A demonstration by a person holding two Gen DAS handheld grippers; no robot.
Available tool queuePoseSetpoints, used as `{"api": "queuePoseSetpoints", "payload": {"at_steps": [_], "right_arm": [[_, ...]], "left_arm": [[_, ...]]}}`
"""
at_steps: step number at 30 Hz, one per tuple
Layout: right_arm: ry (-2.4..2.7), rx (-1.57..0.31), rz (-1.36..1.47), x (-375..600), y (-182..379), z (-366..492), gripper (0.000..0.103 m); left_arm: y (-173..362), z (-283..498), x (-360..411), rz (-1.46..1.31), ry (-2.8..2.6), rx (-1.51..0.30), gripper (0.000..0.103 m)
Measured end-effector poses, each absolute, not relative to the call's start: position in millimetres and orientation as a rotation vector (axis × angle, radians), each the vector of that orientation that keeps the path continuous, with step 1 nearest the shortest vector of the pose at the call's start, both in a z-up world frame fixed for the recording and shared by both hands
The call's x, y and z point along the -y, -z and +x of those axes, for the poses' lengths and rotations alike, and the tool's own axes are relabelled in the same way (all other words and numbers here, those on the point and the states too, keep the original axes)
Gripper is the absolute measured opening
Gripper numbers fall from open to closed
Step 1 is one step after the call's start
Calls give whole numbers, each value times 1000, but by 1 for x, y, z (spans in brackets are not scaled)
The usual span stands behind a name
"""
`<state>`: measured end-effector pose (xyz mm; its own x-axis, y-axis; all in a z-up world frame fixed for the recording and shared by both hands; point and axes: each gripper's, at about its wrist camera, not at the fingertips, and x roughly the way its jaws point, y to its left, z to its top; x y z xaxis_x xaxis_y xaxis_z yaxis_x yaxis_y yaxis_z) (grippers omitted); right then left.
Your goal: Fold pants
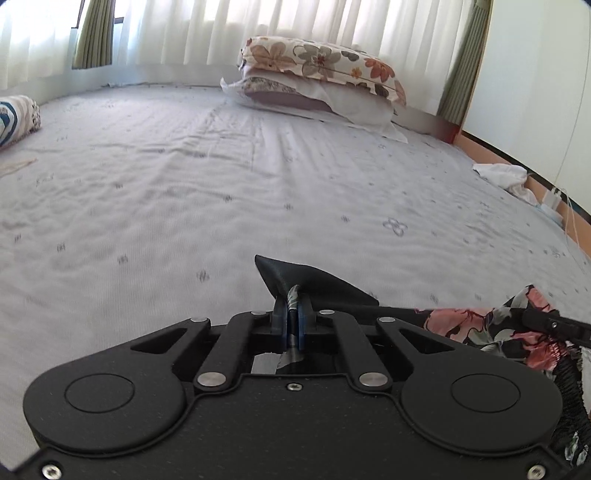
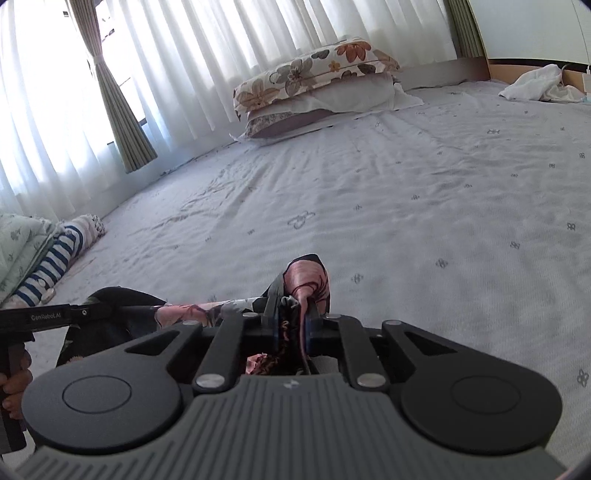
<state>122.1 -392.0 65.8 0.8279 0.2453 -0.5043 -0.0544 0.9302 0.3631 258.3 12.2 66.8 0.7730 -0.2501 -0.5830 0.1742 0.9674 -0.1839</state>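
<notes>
Both tools (image 1: 293, 314) (image 2: 291, 317) clamp pants (image 1: 480, 325) (floral) — on bed (image 1: 221, 203).

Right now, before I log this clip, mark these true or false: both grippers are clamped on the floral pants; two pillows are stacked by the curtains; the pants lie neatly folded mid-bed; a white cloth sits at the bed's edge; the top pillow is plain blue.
1. Both grippers clamp the floral pants: true. The left gripper and the right gripper each pinch fabric.
2. Two pillows stacked by the curtains: true.
3. Pants neatly folded mid-bed: false. They hang bunched between the grippers.
4. A white cloth at the bed's edge: true.
5. Top pillow plain blue: false. It has a flower print.
</notes>
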Motion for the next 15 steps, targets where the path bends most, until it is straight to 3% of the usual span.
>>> {"api": "queuePoseSetpoints", "payload": {"at_steps": [10,11,12,15], "right_arm": [[-91,-666,343,390,-39,163,19],[-82,-677,351,392,-35,164,25],[-68,-687,354,393,-34,164,43],[-42,-660,328,394,-41,154,60]], "left_arm": [[-28,298,0,-78,138,-753,12],[-26,298,2,-61,132,-753,17],[-26,297,4,-39,118,-754,21],[-34,287,7,9,90,-745,44]]}}
